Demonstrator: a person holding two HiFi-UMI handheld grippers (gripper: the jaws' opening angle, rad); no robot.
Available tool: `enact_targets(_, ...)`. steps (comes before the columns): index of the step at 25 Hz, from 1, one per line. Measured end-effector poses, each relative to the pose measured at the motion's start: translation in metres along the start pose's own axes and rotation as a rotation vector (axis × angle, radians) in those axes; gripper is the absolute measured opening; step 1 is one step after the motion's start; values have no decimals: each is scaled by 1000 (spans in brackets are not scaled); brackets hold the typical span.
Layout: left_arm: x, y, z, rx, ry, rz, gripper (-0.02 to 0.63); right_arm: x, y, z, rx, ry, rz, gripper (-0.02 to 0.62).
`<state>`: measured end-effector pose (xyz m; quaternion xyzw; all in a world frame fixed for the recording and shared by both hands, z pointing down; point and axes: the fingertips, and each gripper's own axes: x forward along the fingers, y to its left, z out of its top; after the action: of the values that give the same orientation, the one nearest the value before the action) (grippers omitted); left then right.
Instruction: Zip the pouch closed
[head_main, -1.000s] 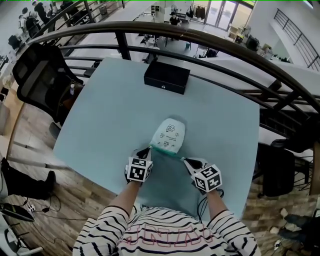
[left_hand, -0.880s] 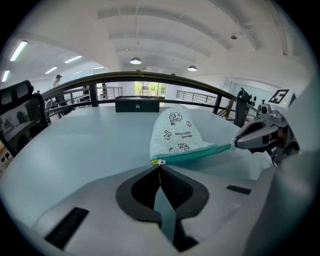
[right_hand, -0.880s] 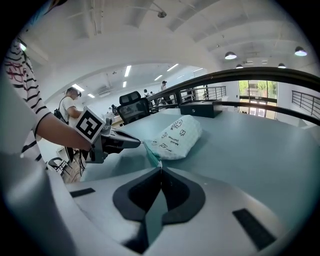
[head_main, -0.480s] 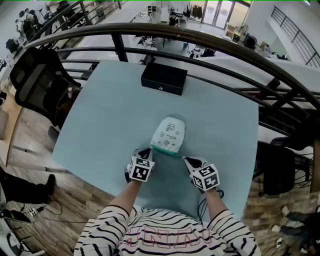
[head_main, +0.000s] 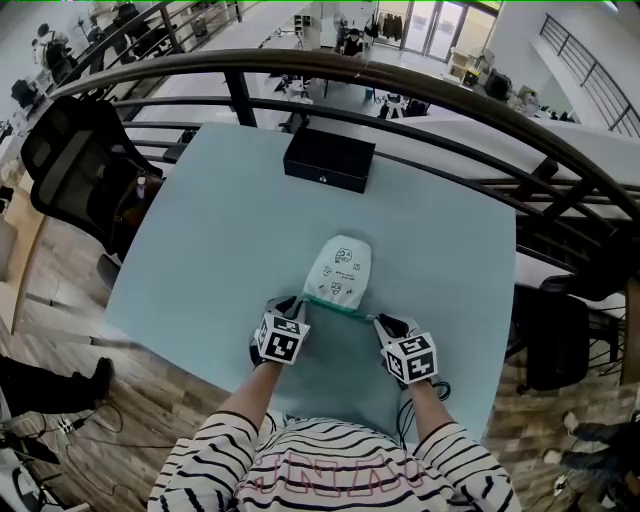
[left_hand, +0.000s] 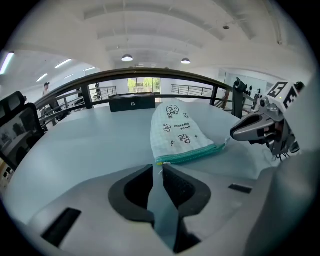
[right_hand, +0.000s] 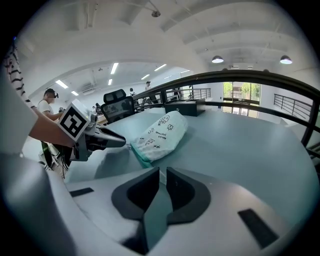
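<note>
A white pouch with small printed drawings lies flat on the pale blue table. Its teal zip edge faces me. My left gripper is at the zip's left end and my right gripper at its right end. In the left gripper view the pouch's corner sits right at the tips of my left gripper. Its jaws are opening, with a narrow slit between them. In the right gripper view my right gripper is also opening, with the pouch just beyond its tips.
A black box stands at the table's far edge. A dark curved railing runs behind it. A black office chair stands off the table's left side. The table's near edge is close under my arms.
Both grippers stay at the two ends of the pouch's zip edge. The right gripper has drawn back slightly from the corner. The pouch has not moved.
</note>
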<state>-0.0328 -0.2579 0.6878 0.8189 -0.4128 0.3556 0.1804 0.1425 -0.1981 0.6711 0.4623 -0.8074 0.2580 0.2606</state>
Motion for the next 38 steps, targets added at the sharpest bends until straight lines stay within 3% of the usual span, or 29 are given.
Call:
enact_targets(4,-11,1,2,-10,-24,-4,107,-9,2,3,30,-25,-27,109)
enact_targets(16,-83,-15,-1,-33,-171,-38,107,-54,43,8,70,-138,-97,109)
enact_targets(33,-190,-37,-18,26,-342,-101,107,-122,122,6,100,-320,-164,107)
enact_targets(38,-213,-43,-29,34,-370,-117,97,-138,142,4,92,-359,-175,73)
